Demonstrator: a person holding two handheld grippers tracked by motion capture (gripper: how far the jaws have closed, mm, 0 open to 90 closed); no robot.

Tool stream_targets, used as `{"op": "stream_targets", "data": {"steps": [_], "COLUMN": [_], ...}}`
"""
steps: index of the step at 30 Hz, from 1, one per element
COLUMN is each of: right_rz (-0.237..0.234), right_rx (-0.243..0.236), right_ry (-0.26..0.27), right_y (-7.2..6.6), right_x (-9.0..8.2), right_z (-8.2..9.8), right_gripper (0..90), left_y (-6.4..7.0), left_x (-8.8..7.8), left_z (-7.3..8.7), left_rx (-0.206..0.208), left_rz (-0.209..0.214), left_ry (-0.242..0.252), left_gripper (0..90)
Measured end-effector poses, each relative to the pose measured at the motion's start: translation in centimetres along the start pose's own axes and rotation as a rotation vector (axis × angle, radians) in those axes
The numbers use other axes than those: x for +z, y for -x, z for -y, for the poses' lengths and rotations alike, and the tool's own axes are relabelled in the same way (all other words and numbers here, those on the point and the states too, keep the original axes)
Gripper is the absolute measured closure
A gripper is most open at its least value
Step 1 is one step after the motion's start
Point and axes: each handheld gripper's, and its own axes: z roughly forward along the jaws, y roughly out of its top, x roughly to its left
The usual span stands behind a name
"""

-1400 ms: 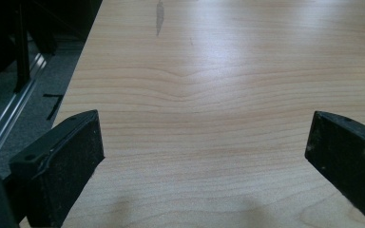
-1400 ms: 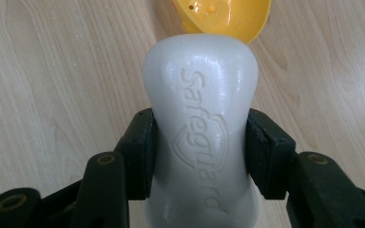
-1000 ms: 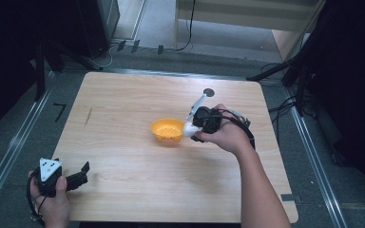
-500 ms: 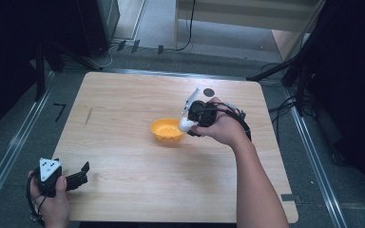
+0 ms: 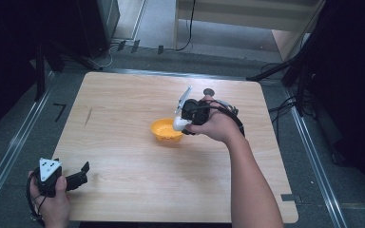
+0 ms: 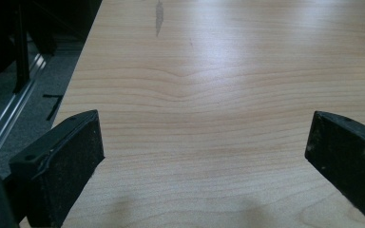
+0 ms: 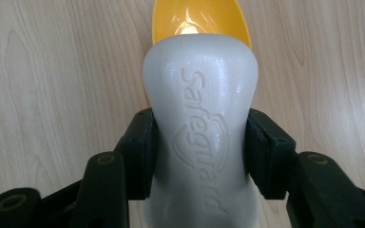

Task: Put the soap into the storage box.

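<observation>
My right gripper [image 7: 199,142] clamped on white bottle [image 7: 200,133] – long axis runs on past jaws toward orange bowl [image 7: 197,19] – left gripper [image 6: 204,156] jaws apart, idle, well away

R gripper [image 5: 183,124] clamped, L gripper [image 5: 83,172] agape

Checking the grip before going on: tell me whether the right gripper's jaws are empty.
No: the right gripper has its jaws clamped on a white soap bar above the orange bowl.
</observation>
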Motion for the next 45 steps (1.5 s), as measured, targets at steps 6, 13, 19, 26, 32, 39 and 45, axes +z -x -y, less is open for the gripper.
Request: {"op": "stream_targets", "data": {"steps": [6, 13, 19, 26, 32, 39, 45], "right_rz": [-0.011, -0.017, -0.025, -0.042, -0.046, -0.046, -0.051], "right_rx": [-0.015, -0.043, -0.056, -0.080, -0.101, -0.104, -0.109], "right_ry": [0.004, 0.004, 0.006, -0.004, -0.002, -0.022, -0.030], "right_y": [0.1, 0.4, 0.6, 0.8, 1.0, 1.4, 1.6], "right_x": [0.5, 1.0, 1.4, 2.5, 3.3, 4.2, 5.0], "right_z": [-0.9, -1.9, -2.7, -3.4, -3.8, -4.1, -4.4], "right_gripper": [51.2, 51.2, 51.2, 51.2, 51.2, 51.2, 51.2], "left_y": [0.0, 0.0, 0.0, 0.0, -0.1, -0.1, -0.1], "left_x": [0.0, 0.0, 0.0, 0.0, 0.0, -0.1, -0.1], "left_z": [0.0, 0.0, 0.0, 0.0, 0.0, 0.0, 0.0], "left_rx": [-0.001, -0.002, -0.002, -0.005, -0.008, -0.013, -0.015], "left_rz": [0.001, 0.004, 0.005, 0.008, 0.009, 0.013, 0.016], "left_ry": [0.001, 0.002, 0.000, 0.003, 0.003, 0.004, 0.006], "left_gripper": [0.0, 0.0, 0.0, 0.0, 0.0, 0.0, 0.0]}}
